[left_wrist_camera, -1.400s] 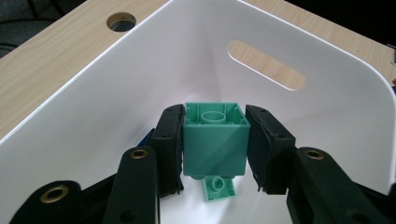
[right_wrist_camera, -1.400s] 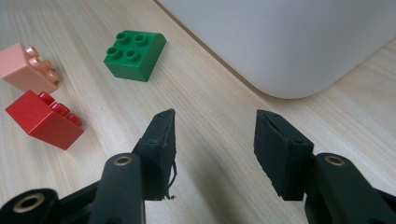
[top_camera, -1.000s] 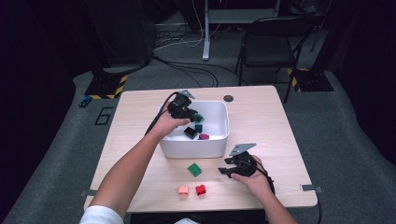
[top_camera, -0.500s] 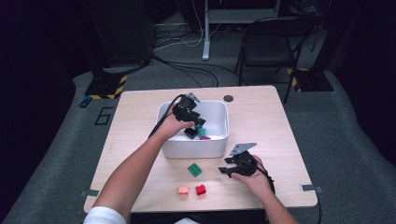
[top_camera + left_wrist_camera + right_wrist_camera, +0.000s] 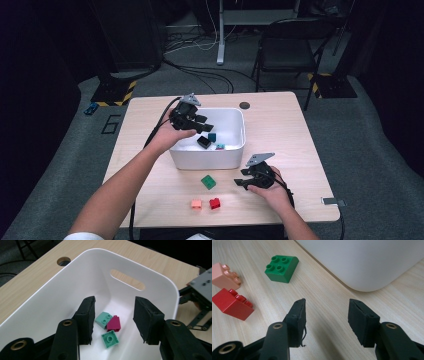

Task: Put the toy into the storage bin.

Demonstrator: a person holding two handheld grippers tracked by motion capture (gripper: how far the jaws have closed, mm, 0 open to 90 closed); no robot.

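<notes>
My left gripper (image 5: 199, 122) hangs open and empty over the left part of the white bin (image 5: 205, 161). Between its jaws I look down on two teal bricks (image 5: 103, 320) (image 5: 109, 338) and a magenta brick (image 5: 114, 323) on the bin floor (image 5: 125, 315). From above, a dark block (image 5: 203, 142) also lies in the bin. My right gripper (image 5: 325, 315) rests open and empty on the table, just off the bin's front right corner (image 5: 367, 262). A green brick (image 5: 282, 268), a salmon brick (image 5: 224, 276) and a red brick (image 5: 233, 303) lie to its left.
The green brick (image 5: 208, 181), salmon brick (image 5: 196, 204) and red brick (image 5: 214, 203) sit in front of the bin near the table's front edge. A round cable hole (image 5: 244, 105) lies behind the bin. Beyond the table stand a chair (image 5: 290, 45) and floor cables.
My left gripper has drawn back a little to the left over the bin. The right gripper and the loose bricks on the table have not moved.
</notes>
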